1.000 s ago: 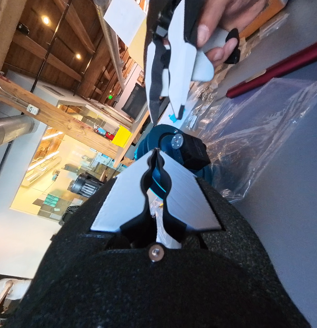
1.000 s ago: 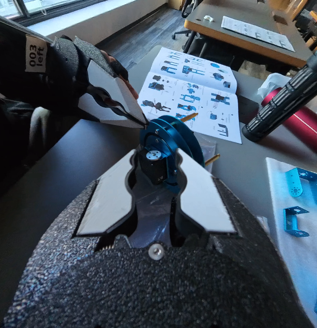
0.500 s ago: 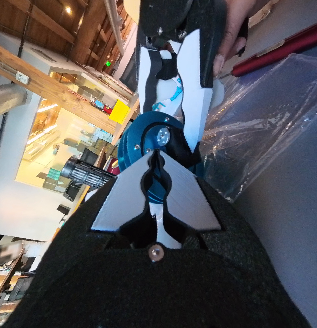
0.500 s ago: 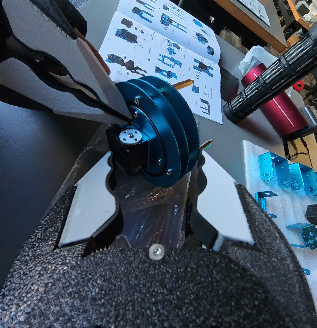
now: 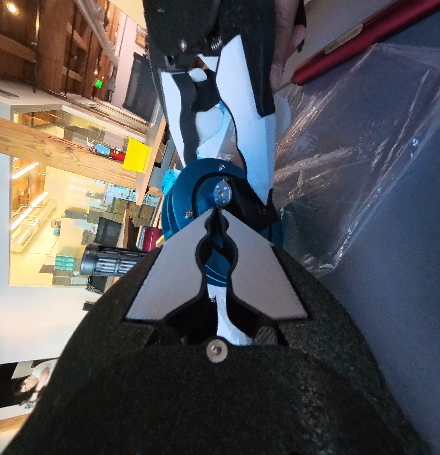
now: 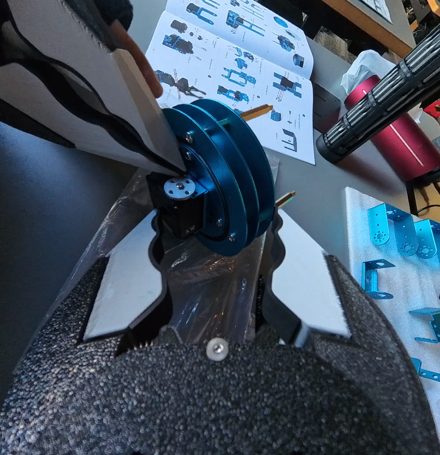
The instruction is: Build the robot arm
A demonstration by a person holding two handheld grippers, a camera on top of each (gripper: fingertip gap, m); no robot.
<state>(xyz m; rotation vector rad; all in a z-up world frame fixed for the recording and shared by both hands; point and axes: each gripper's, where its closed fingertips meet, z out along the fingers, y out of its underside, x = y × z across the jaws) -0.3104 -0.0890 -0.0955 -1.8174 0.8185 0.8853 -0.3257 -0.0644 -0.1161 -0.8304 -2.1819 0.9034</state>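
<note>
My left claw [image 5: 217, 209] is pinched shut, its tips nipping the blue disc assembly [image 6: 228, 177] at the inner ring just above the black servo [image 6: 182, 211] with its silver horn. The discs stand on edge, two brass standoffs [image 6: 257, 112] poking out of the far face. My right claw [image 6: 217, 216] is spread wide and holds nothing; the assembly sits just ahead of and between its tips, one finger beside the servo, the other by the rear disc's rim. Beneath lies a clear plastic bag [image 6: 214, 290] on the grey bench [image 6: 41, 197], with an open instruction booklet [image 6: 238, 61] beyond and blue brackets [image 6: 398, 234] on white foam at right.
</note>
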